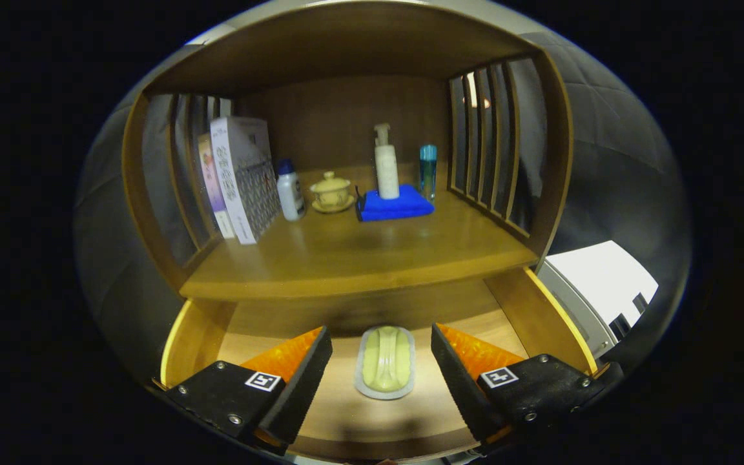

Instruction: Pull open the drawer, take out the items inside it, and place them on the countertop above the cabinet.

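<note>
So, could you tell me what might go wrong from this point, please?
The gripper is open around the pale green packet lying flat in the open drawer; the fingers may scrape the floor or slip off it. Lifting it out, it could catch the countertop edge just above. Placed too deep, it might knock the pump bottle on the blue cloth.

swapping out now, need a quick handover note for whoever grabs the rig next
Tool: open, fingers apart, holding nothing, poised over the open drawer.
Drawer: already pulled out. One item inside, a pale green packet, lying flat on the drawer floor between the fingers, untouched by either one.
Countertop: already holds boxes, a small bottle, a lidded cup, a pump bottle on a blue cloth and a teal bottle; bare wood in front.
Done: drawer opened.
Left: grip the packet, lift it out, set it on the countertop.
</note>
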The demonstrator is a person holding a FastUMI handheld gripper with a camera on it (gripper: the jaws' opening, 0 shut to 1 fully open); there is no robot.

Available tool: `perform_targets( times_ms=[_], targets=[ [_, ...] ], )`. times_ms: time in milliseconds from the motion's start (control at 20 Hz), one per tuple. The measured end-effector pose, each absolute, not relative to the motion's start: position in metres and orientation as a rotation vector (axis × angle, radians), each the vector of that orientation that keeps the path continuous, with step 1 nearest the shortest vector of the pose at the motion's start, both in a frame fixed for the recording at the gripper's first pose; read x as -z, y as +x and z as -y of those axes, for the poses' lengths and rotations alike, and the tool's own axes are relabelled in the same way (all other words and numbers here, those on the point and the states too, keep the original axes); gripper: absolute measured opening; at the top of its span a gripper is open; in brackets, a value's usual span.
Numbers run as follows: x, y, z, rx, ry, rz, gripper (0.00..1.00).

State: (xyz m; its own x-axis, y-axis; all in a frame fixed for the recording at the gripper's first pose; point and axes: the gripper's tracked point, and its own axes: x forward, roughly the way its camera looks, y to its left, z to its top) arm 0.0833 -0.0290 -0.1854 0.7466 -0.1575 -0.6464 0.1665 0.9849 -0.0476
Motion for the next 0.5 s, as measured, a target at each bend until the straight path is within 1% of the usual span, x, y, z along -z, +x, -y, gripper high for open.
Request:
perform_targets(
  times_ms=[400,500],
  targets=[
    [0.254,0.087,0.035,0.219,-0.093,-0.934,0.96],
    [0.258,0.086,0.036,0.229,-0.107,-0.965,0.95]
  ],
)
